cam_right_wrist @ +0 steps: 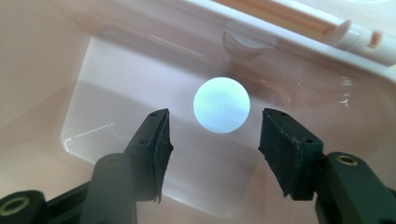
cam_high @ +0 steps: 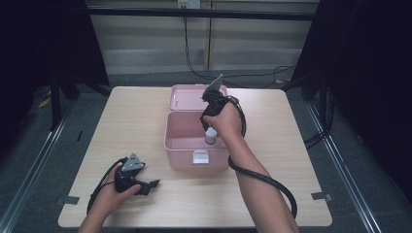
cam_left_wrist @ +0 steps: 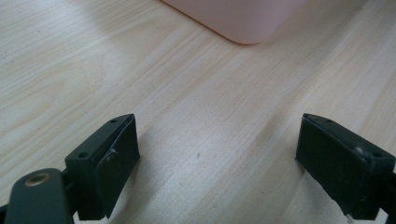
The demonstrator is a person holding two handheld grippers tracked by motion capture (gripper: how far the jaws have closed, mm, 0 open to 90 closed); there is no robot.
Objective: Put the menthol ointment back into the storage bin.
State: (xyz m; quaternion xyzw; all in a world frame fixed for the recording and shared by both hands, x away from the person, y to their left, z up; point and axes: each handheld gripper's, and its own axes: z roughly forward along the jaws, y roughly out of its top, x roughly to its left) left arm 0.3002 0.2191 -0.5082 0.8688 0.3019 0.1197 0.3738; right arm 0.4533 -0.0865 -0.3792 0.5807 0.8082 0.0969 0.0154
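A pink box [cam_high: 168, 132] stands open mid-table, its lid [cam_high: 186, 96] tipped back behind it. Inside, near the right front, a small clear bottle [cam_high: 210, 136] stands upright. From straight above in the right gripper view its round white cap [cam_right_wrist: 221, 104] lies just past my jaws. My right gripper [cam_high: 209, 121] [cam_right_wrist: 215, 140] points down into the box, open, with the jaws apart on either side of the cap and not touching it. My left gripper [cam_high: 153, 184] [cam_left_wrist: 217, 158] rests low over the wooden table [cam_high: 131, 121] at the front left, open and holding nothing.
The box's pink corner [cam_left_wrist: 243, 18] lies ahead of the left jaws. A white latch [cam_high: 200, 157] sits on the box's front wall. Black cables trail from both grippers over the table. Dark curtains and metal frame posts stand around the table.
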